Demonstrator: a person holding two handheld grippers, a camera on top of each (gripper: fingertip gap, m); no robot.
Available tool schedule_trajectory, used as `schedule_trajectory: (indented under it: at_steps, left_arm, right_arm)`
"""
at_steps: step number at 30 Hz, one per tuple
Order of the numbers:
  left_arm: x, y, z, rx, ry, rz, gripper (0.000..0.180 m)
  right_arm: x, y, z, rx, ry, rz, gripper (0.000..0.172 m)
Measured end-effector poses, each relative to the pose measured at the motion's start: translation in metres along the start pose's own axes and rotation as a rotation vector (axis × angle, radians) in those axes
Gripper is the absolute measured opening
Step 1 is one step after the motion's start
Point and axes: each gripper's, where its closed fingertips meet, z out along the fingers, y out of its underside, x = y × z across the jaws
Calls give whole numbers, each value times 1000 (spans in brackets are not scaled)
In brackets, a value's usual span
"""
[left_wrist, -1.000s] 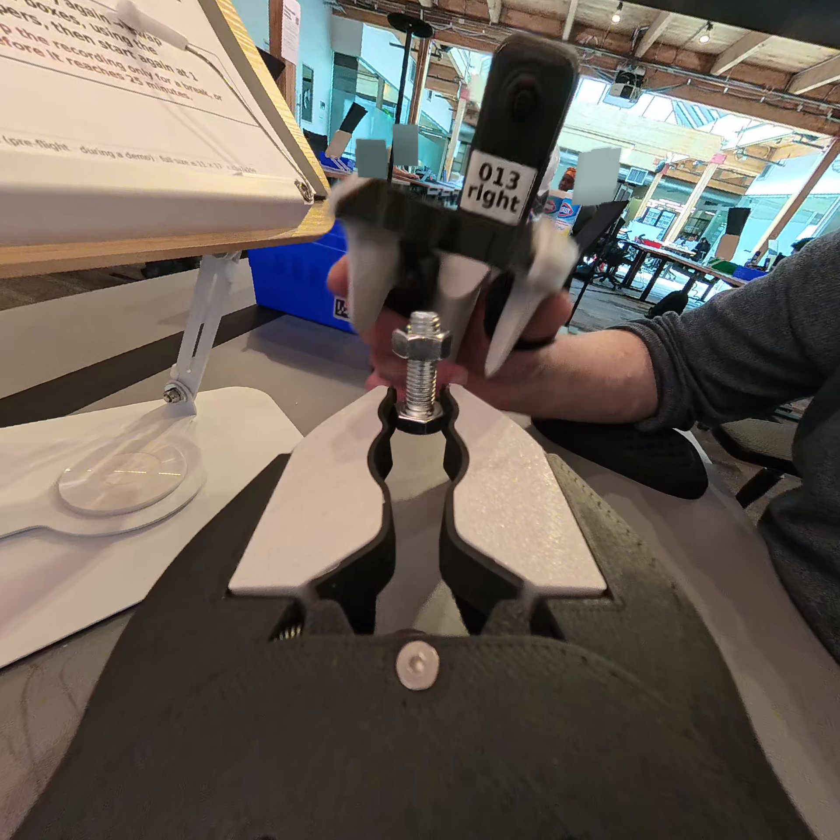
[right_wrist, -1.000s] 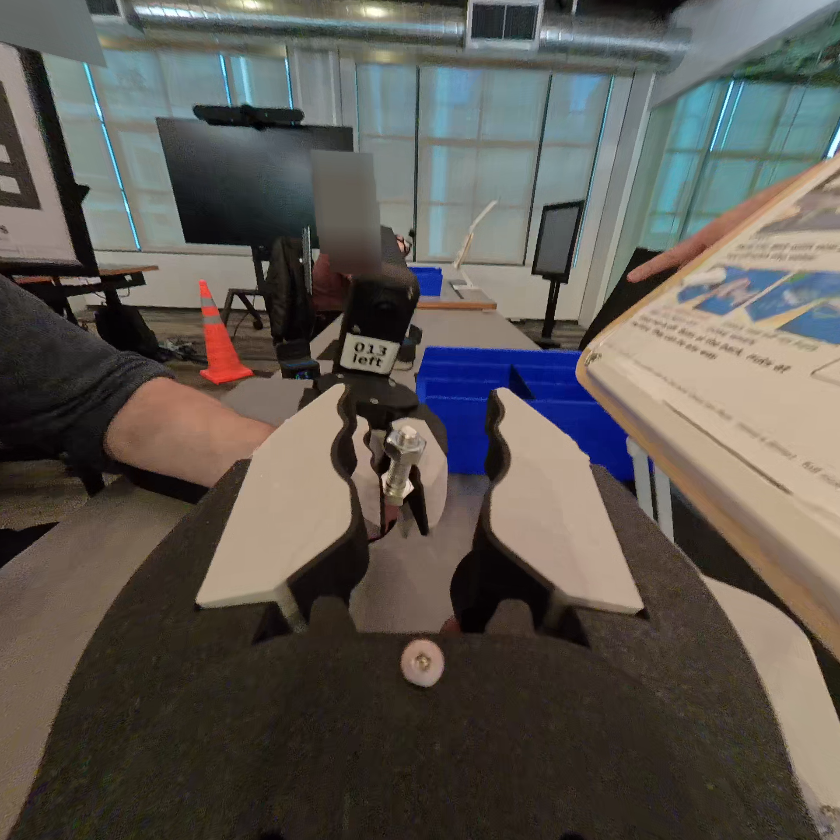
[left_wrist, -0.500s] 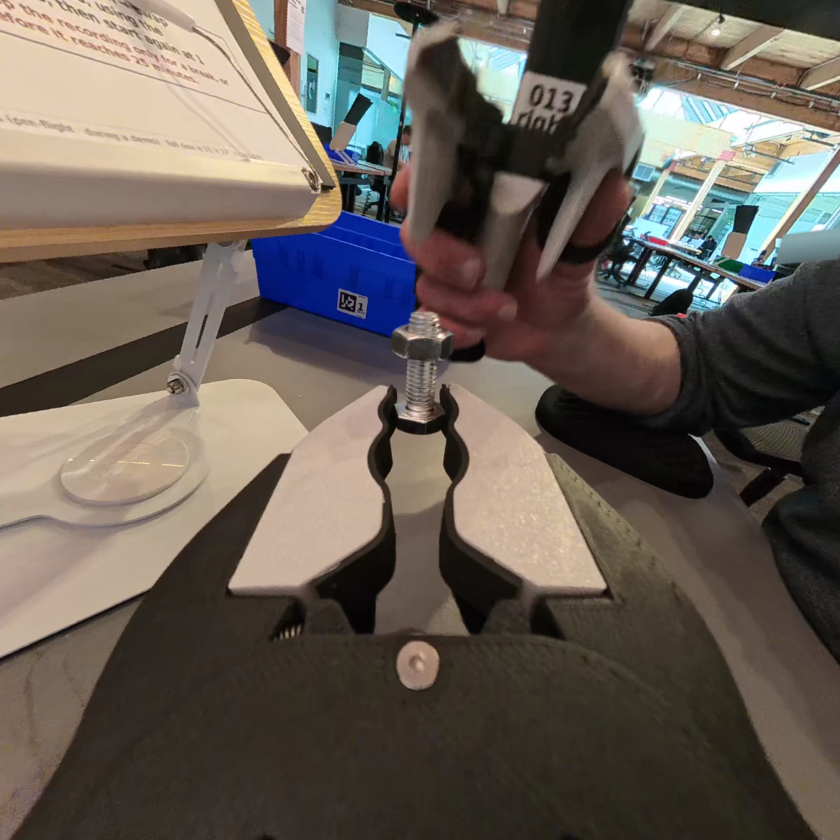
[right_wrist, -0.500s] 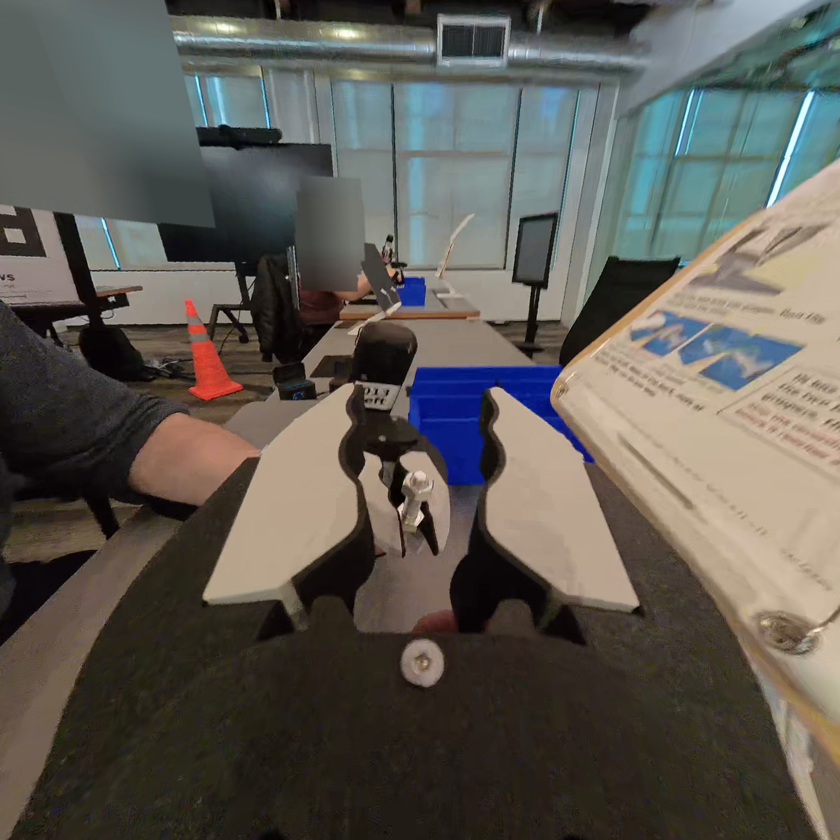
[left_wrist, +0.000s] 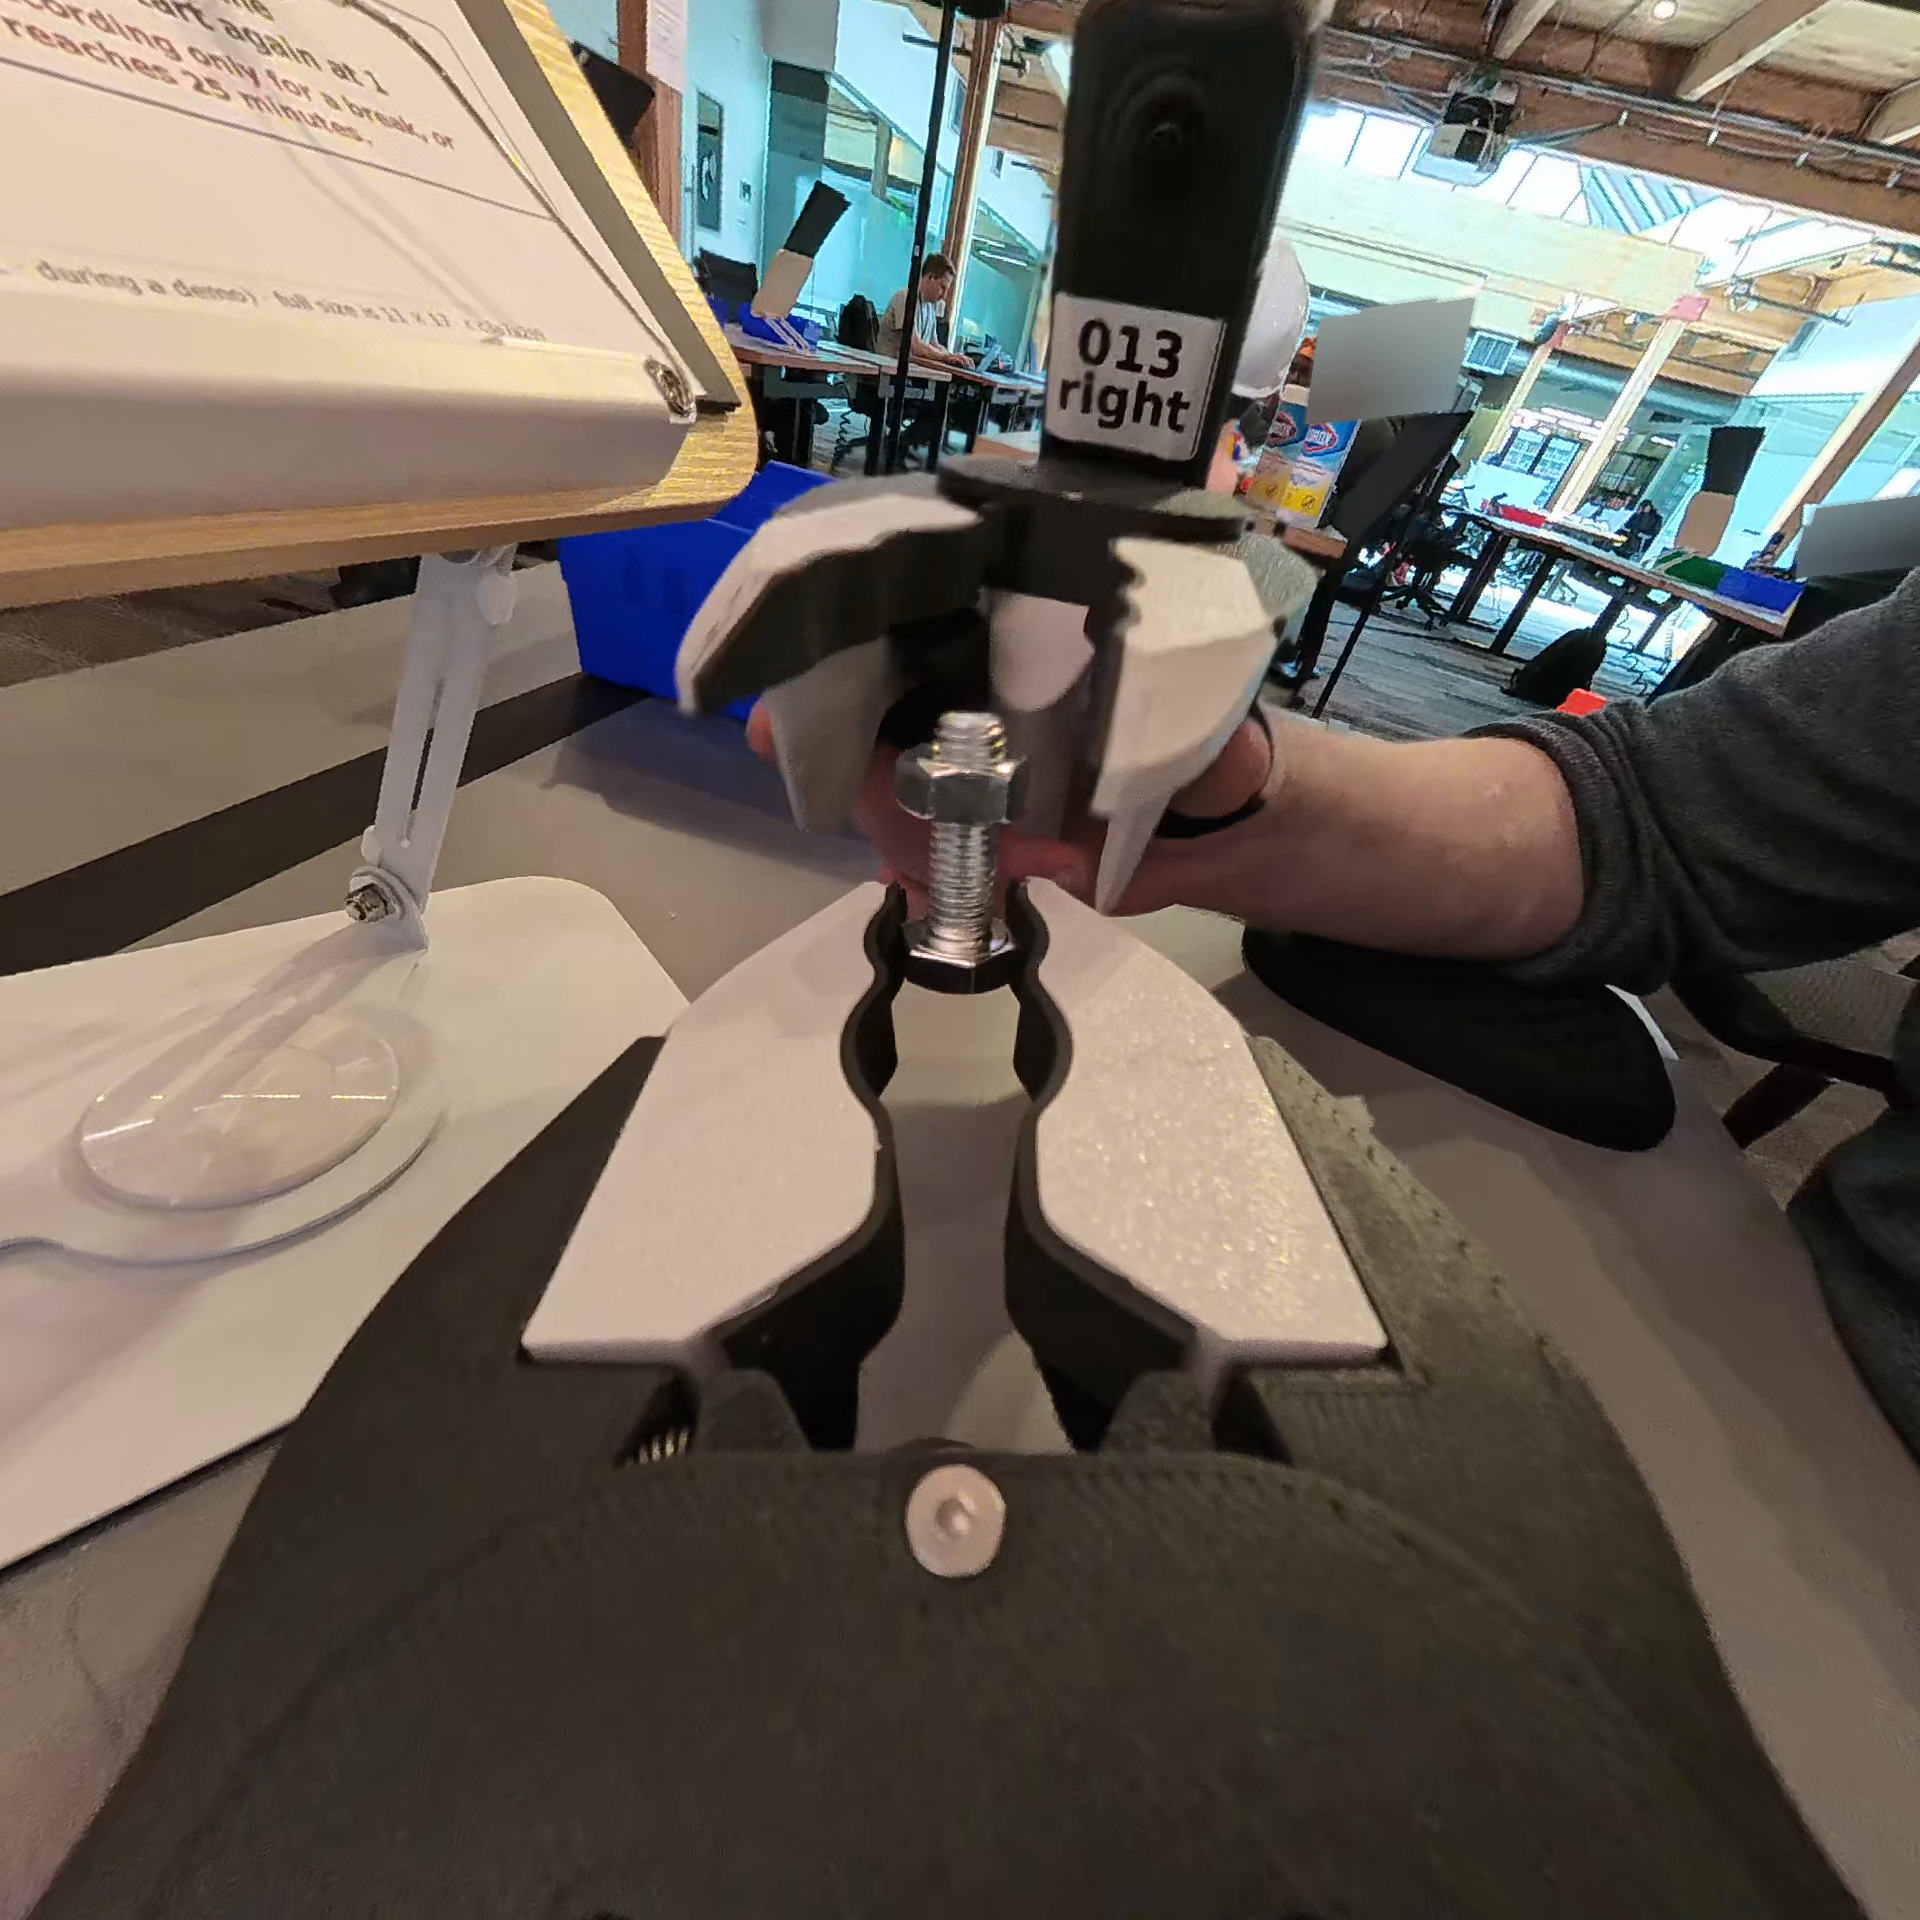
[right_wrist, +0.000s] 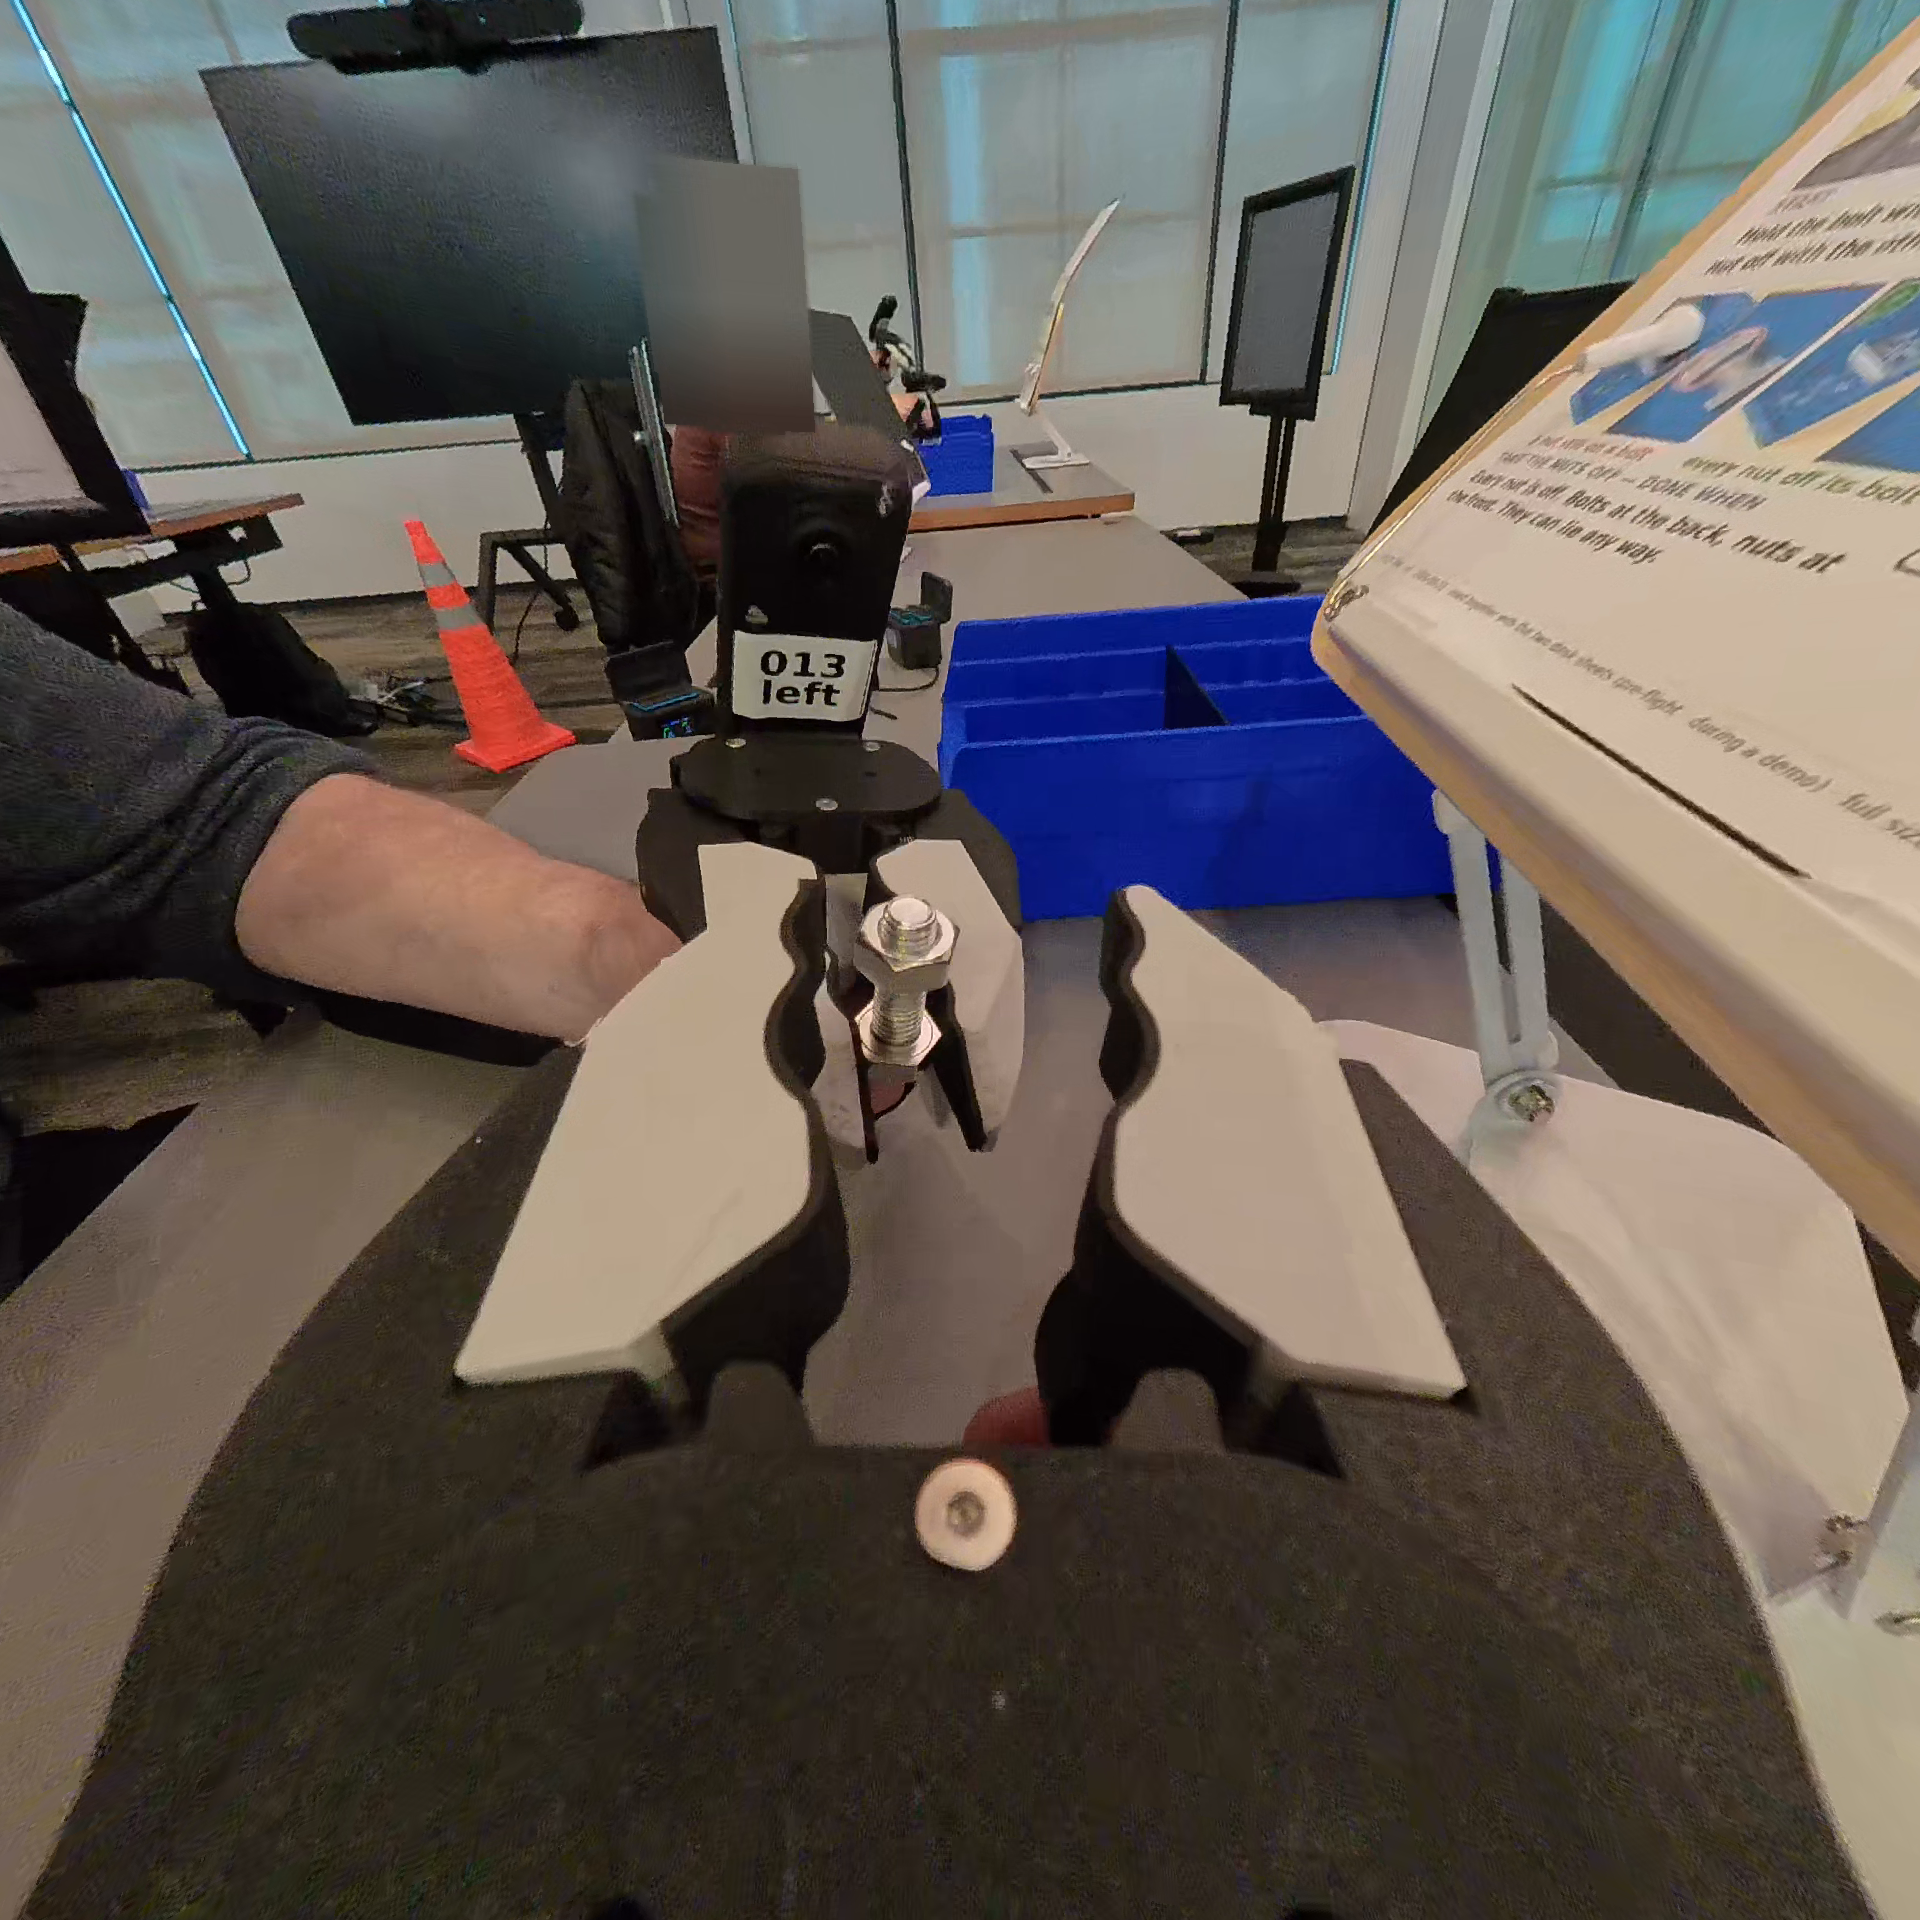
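Left gripper (left_wrist: 954, 940) clamps a bolt (left_wrist: 958, 862) by its head; right gripper (right_wrist: 951, 961) stands open in front of it.

The left fingers (left_wrist: 1081, 997) are nearly closed, pressing on the hex head so the threaded shank stands upright above them, a nut (left_wrist: 958, 784) near its top. The right fingers (right_wrist: 1174, 987) are spread wide either side of the nut, apart from it. Beyond the fingers sits a blue bin (right_wrist: 1174, 769) on the grey tabletop (left_wrist: 665, 810); a tilted instruction board (left_wrist: 312, 260) on a white stand (left_wrist: 416, 748) rises beside them.
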Motion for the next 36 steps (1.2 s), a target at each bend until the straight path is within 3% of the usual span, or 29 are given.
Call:
schedule_trajectory:
  at_steps: [4, 9, 15, 16, 36]
  left_arm:
    - [2, -3, 5, 4, -6, 12, 18]
    - [3, 1, 11, -20, 0, 12, 18]
    - [3, 2, 12, -35, 6, 28, 18]
    - [-1, 1, 10, -23, -13, 26, 18]
    - [2, -9, 9, 26, 14, 27, 18]
  right_arm:
    - [-3, 13, 10, -36, -12, 1, 57]
    - [-17, 16, 17, -21, -92, 32, 39]
    - [-14, 10, 8, 34, -122, 90, 30]
    - [-10, 10, 4, 30, -104, 84, 19]
    - [-11, 2, 1, 82, -72, 48, 18]
